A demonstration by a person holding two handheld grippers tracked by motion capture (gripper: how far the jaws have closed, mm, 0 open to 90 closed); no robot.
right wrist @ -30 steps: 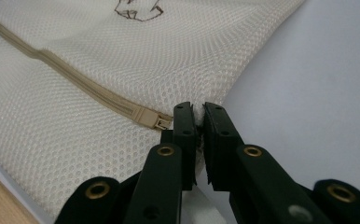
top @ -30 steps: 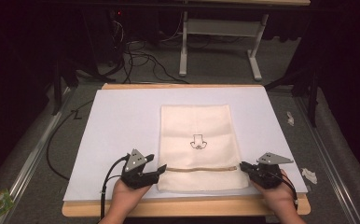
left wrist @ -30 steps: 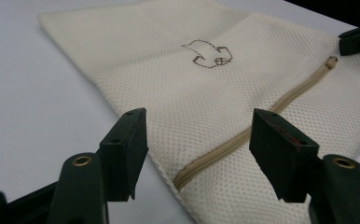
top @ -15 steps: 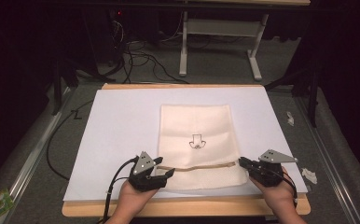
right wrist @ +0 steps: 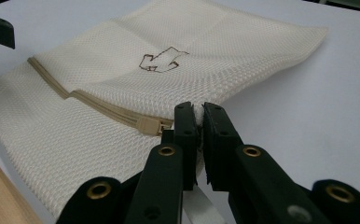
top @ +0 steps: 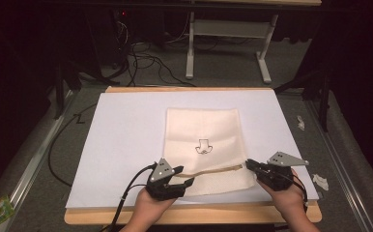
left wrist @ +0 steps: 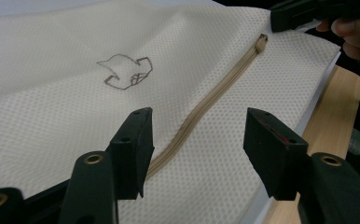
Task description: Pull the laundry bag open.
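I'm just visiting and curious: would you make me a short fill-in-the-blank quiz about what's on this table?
The mesh bag lies on a sheet of ____ paper.
The right gripper is ____ on the bag's edge.
The left gripper is ____, with the zipper running between its jaws.
The drawing on the bag is an ____.

Missing words: white; shut; open; arrow

Black fingers (left wrist: 131, 149), brass screws, grey plate (top: 287, 159).

I'm looking into a dim lab or recording workspace, a wooden board (top: 189, 215) topped with a white sheet (top: 126, 140) as the work surface, grey carpeted floor (top: 223, 67), tangled black cables (top: 141, 53), a white metal table frame (top: 223, 29) behind, dark surroundings all around
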